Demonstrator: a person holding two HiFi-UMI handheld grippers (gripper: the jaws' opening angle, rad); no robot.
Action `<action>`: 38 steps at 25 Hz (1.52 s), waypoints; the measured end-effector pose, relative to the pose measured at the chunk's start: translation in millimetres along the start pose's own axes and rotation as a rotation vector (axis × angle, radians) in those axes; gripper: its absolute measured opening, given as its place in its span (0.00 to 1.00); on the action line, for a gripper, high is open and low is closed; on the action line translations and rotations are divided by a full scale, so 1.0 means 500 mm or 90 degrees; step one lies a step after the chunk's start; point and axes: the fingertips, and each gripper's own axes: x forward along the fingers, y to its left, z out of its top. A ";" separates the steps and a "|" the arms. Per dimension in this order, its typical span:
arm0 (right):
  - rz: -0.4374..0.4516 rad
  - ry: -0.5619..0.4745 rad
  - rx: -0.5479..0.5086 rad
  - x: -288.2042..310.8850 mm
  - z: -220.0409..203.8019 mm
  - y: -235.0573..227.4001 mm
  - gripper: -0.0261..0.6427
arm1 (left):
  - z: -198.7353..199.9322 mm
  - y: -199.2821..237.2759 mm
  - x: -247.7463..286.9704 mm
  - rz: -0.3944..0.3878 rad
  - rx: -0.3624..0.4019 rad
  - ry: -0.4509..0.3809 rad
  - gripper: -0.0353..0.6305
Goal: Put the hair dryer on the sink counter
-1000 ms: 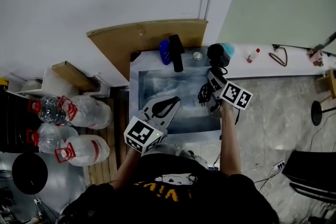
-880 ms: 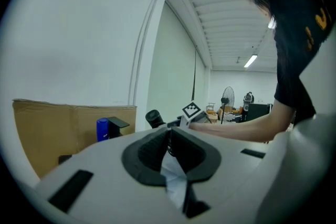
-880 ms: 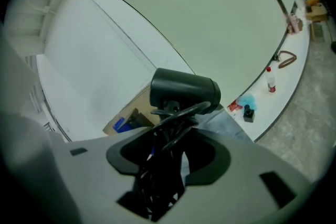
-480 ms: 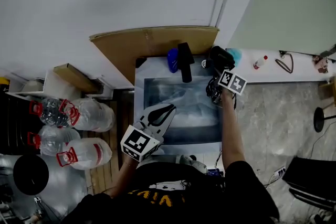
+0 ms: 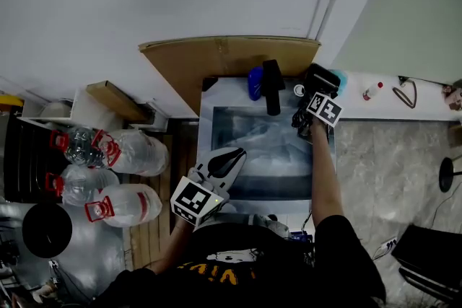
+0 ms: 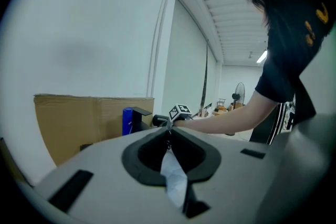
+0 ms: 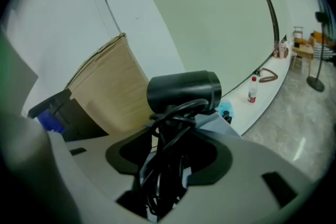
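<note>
Dryer (image 7: pixel 184 92): black, barrel lying crosswise above the right jaws. Seen from the head view (image 5: pixel 321 77) over the back right corner of the sink (image 5: pixel 205 155).
Contact with sink rim: cannot tell, underside hidden by barrel and gripper.
Cord (image 7: pixel 167 165): black, looped round the handle, so the handle itself is hardly visible. Lower loops are cut off by the jaw bodies.
Right gripper (image 7: pixel 176 134): jaws opening, with handle and cord bundle filling the gap and pads against the bundle. From the head view (image 5: pixel 315 99) mostly marker cube, jaw tips lost against the dryer.
Left gripper (image 6: pixel 169 134): jaws together at the tips, nothing between. Held over the sink's near left part (image 5: pixel 237 155), well apart from the dryer.
Cardboard (image 5: pixel 216 61): leans on the wall behind the sink, lower edge hidden by the sink.
Blue bottle (image 5: pixel 255 83): at the sink's back edge, partly covered by a black block (image 5: pixel 272 86). Kind of block not clear.
Teal item (image 7: pixel 226 110): behind the dryer, mostly hidden, shape not readable.
Small bottle (image 7: pixel 252 90): upright on the white ledge to the right, label too small to read.
Jugs (image 5: pixel 123 151): clear, red caps, lying left of the sink.
Basin contents: blurred, pale, cannot tell.
</note>
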 end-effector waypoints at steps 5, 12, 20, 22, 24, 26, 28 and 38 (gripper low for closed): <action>0.039 0.003 0.007 0.001 -0.001 0.012 0.36 | -0.011 -0.001 -0.008 0.001 0.000 0.008 0.09; 0.059 0.013 -0.004 -0.015 -0.009 0.034 0.46 | -0.018 -0.011 -0.025 -0.002 -0.003 0.007 0.09; 0.032 -0.018 -0.002 -0.048 0.002 0.028 0.48 | -0.024 -0.001 -0.044 0.007 -0.010 0.004 0.09; 0.038 -0.033 -0.003 -0.063 0.013 0.032 0.48 | -0.025 -0.002 -0.045 0.006 -0.012 0.002 0.09; 0.045 -0.047 -0.012 -0.079 0.024 0.039 0.48 | -0.026 -0.003 -0.046 0.003 -0.014 0.000 0.09; 0.055 -0.051 -0.019 -0.093 0.027 0.046 0.48 | -0.026 -0.006 -0.044 -0.002 -0.016 -0.002 0.09; 0.065 -0.051 -0.021 -0.103 0.023 0.050 0.48 | -0.024 -0.010 -0.040 -0.009 -0.017 -0.005 0.09; 0.063 -0.050 -0.054 -0.125 0.008 0.038 0.48 | -0.021 -0.037 -0.026 -0.030 -0.014 -0.007 0.09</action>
